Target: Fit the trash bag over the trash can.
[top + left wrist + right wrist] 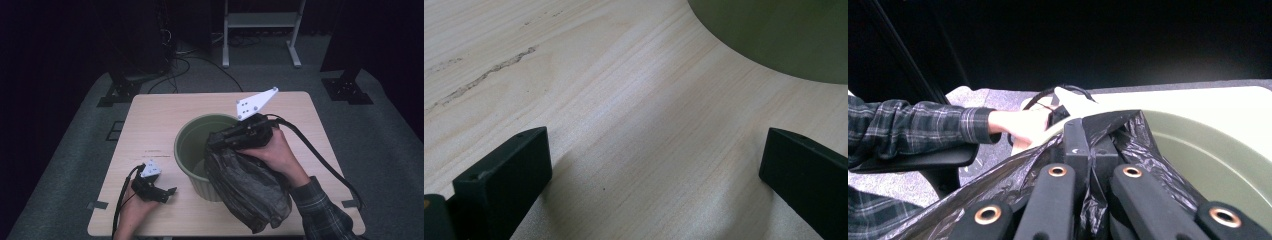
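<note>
The right tool was clamped on a fold of the black bin bag, holding its mouth at the rim of the green bin, likely to line it; the rest slumped outside, against the bin's near side. The left tool rested low and open, empty, beside the bin. The pale wooden counter stood on grey carpet in a dark room.
</note>
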Tool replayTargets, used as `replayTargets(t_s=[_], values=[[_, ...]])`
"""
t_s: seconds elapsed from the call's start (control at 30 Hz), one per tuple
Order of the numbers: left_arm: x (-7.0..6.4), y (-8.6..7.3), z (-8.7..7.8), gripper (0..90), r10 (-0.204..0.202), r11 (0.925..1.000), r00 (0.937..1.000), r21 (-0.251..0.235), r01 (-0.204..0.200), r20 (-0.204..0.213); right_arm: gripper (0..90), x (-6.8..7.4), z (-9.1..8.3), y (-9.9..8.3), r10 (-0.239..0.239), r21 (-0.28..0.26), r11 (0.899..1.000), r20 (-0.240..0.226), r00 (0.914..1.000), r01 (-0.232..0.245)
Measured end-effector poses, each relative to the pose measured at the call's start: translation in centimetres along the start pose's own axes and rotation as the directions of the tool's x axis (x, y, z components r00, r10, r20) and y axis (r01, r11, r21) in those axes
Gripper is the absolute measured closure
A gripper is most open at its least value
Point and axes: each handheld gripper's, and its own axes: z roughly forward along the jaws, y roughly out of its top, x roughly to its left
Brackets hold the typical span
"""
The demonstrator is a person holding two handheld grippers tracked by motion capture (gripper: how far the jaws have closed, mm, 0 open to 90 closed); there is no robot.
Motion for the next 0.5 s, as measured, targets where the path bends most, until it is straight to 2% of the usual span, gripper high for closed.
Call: replayTargets(t_s=[0.23, 0.5], values=[[0.0, 0.0, 0.0, 0.0, 0.000, 1.0000, 1.0000, 0.000, 0.000, 0.002, 89.6, 0.0, 3.2, 1.3, -0.013, 0.027, 1.000, -0.017, 0.9998, 0.013], [0.0, 0.0, 0.0, 0.0, 0.002, 1.0000, 1.0000, 0.001, -0.002, 0.004, 89.6, 0.0, 6.2, 3.1, -0.021, 0.012, 1.000, -0.064, 0.9977, 0.022]])
